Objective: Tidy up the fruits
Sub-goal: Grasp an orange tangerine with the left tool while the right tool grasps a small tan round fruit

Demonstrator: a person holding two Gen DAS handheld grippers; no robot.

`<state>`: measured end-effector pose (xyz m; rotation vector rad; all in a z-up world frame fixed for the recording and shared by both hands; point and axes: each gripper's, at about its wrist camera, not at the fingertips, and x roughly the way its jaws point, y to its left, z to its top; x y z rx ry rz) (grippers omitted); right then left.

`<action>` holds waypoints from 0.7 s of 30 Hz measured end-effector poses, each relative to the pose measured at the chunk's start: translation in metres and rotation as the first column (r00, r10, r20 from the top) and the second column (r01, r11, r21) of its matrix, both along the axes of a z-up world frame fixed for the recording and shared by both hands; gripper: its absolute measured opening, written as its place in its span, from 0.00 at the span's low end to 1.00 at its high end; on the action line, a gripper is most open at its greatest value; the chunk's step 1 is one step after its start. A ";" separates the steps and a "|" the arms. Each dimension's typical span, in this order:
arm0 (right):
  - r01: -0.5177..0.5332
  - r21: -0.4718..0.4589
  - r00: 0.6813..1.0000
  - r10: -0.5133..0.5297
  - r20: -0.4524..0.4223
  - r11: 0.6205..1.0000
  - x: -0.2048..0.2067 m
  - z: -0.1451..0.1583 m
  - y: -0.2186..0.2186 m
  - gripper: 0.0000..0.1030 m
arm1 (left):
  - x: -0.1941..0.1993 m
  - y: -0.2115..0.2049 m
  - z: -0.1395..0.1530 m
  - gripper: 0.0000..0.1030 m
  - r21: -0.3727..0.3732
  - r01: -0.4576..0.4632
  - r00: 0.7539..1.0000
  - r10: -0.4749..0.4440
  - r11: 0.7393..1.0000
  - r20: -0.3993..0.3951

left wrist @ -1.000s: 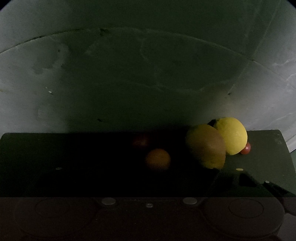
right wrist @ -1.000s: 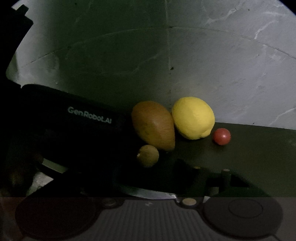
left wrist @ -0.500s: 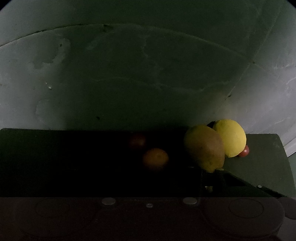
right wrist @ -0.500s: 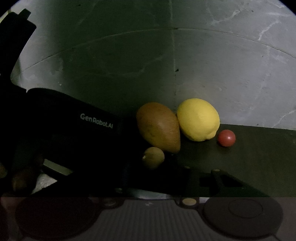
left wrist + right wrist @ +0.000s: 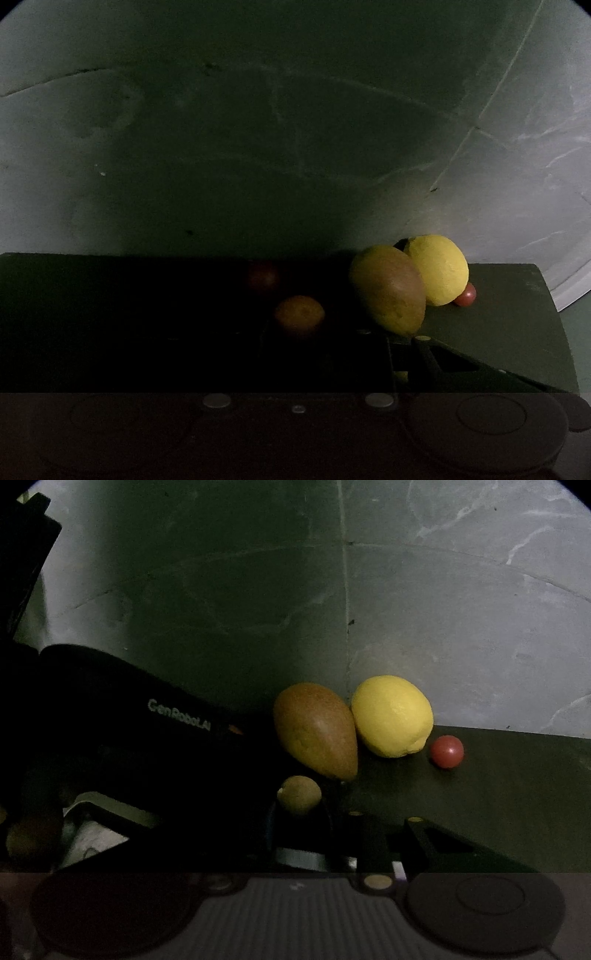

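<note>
The mango [image 5: 316, 734] and lemon [image 5: 391, 716] lay touching near the table's [image 5: 517, 794] back edge, a small round fruit [image 5: 299, 794] just before them; whether either claw was released or clenched could not be told, and the step seemed an approach calling for a careful reach.

Mango [image 5: 388, 290] hides much of the lemon [image 5: 439, 271]; cherry tomato [image 5: 466, 296] mostly hidden behind lemon.
</note>
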<state>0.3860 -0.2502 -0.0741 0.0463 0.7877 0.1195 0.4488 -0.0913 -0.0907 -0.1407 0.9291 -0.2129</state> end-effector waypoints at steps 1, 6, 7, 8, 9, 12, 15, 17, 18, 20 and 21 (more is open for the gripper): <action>0.001 0.001 1.000 -0.001 0.003 1.000 -0.001 0.001 0.000 0.28 | -0.002 0.001 0.001 0.33 -0.001 0.001 1.000 -0.001 1.000 0.002; 0.007 0.002 1.000 -0.007 0.027 1.000 -0.011 0.009 0.002 0.27 | -0.011 0.004 0.006 0.33 -0.004 0.002 1.000 -0.002 1.000 0.009; 0.007 0.001 1.000 -0.007 0.029 1.000 -0.013 0.009 0.003 0.25 | -0.013 0.005 0.006 0.33 -0.003 0.002 1.000 -0.002 1.000 0.008; 0.007 -0.002 1.000 -0.006 0.030 1.000 -0.014 0.009 0.004 0.25 | -0.015 0.006 0.007 0.33 -0.003 0.001 1.000 -0.001 1.000 0.007; 0.007 -0.004 1.000 -0.006 0.031 1.000 -0.015 0.009 0.006 0.24 | -0.018 0.006 0.007 0.33 -0.002 0.001 1.000 -0.001 1.000 0.007; 0.010 -0.012 0.999 -0.010 0.031 1.000 -0.014 0.008 0.008 0.24 | -0.023 0.008 0.008 0.33 -0.002 -0.001 1.000 0.001 1.000 0.006; 0.017 -0.023 1.000 -0.017 0.024 1.000 -0.012 0.005 0.009 0.27 | -0.028 0.010 0.009 0.33 -0.001 -0.002 1.000 0.002 1.000 0.007; 0.015 -0.027 1.000 -0.014 0.025 1.000 -0.014 0.004 0.006 0.27 | -0.032 0.012 0.009 0.33 0.000 -0.003 1.000 0.003 1.000 0.009; 0.014 -0.030 1.000 -0.013 0.024 0.999 -0.013 0.004 0.006 0.27 | -0.033 0.012 0.010 0.33 0.000 -0.004 1.000 0.004 1.000 0.010; 0.010 -0.033 1.000 -0.010 0.020 0.999 -0.011 0.002 0.007 0.27 | -0.036 0.016 0.012 0.33 -0.001 -0.007 1.000 0.007 1.000 0.012; 0.009 -0.035 1.000 -0.009 0.018 0.999 -0.010 0.001 0.007 0.27 | -0.036 0.016 0.013 0.33 -0.001 -0.009 1.000 0.009 1.000 0.013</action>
